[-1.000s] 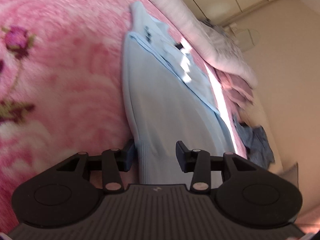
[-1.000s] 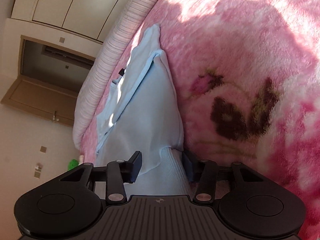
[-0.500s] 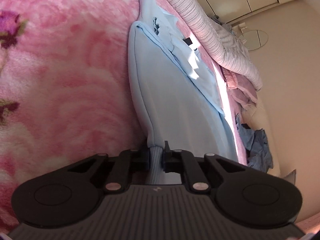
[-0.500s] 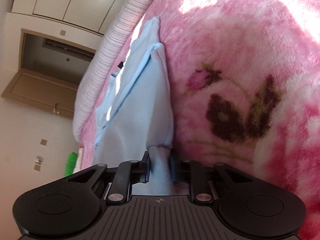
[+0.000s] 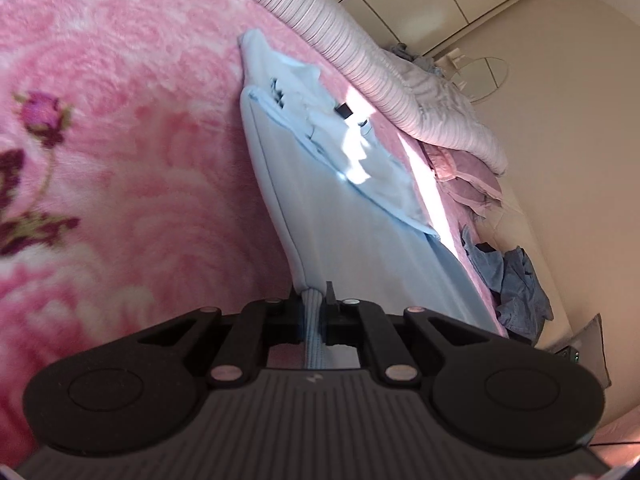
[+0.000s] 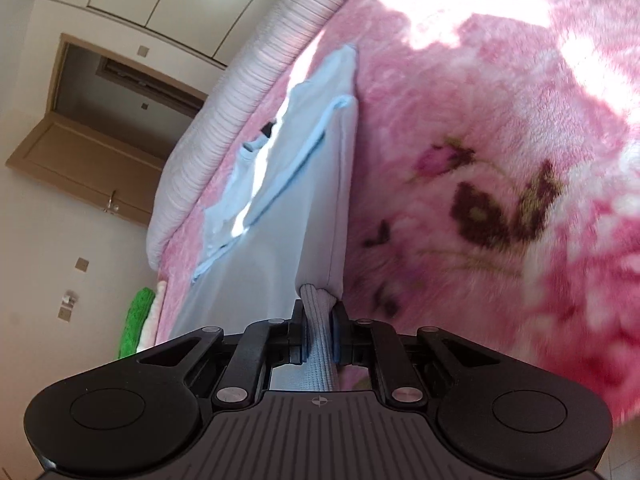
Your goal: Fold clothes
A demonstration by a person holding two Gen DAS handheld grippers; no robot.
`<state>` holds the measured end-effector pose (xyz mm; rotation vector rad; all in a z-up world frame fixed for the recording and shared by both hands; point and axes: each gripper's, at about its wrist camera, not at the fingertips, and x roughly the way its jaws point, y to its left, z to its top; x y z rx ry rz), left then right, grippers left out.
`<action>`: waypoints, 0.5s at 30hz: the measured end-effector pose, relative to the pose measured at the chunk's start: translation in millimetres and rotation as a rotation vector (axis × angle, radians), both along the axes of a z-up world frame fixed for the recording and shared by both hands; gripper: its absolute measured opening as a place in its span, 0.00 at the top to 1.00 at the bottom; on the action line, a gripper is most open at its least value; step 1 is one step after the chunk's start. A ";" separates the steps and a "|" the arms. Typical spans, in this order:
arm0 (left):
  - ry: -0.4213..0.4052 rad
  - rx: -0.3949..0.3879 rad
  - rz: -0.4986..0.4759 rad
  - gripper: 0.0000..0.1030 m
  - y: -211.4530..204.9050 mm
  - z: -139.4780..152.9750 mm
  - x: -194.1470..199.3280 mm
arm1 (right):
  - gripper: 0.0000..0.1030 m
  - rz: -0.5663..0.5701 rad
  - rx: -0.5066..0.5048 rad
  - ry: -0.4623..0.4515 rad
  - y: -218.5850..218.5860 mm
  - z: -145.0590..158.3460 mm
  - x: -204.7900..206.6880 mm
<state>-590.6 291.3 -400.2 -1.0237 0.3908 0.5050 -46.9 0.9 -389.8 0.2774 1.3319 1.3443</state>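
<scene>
A light blue sweatshirt [image 5: 340,208] lies on a pink flowered blanket [image 5: 120,160], its sleeves folded in. My left gripper [image 5: 314,312] is shut on the ribbed hem at one near corner. My right gripper [image 6: 319,320] is shut on the ribbed hem at the other near corner of the sweatshirt [image 6: 288,208]. Both corners are lifted a little off the blanket [image 6: 480,120], and the cloth runs taut away from the jaws toward the collar end.
A striped rolled duvet [image 5: 360,60] lies along the far side of the bed, also in the right wrist view [image 6: 248,92]. Mauve cloth [image 5: 468,176] and blue clothes [image 5: 512,280] pile beyond the garment. Green cloth [image 6: 136,320] sits at the bed's edge. A wooden door [image 6: 80,160] stands beyond.
Both grippers were open around the hem a second ago; they have closed on it and lifted the corners, pulling the sweatshirt's near edge up.
</scene>
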 end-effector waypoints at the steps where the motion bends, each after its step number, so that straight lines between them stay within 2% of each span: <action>1: -0.006 0.001 0.002 0.96 -5.1 2.7 -5.3 | 0.91 0.005 0.005 -0.003 -4.3 4.1 -4.0; 15: -0.047 -0.021 0.016 0.96 -95.8 25.6 -88.2 | 0.90 0.008 -0.011 0.031 -99.8 22.5 -65.7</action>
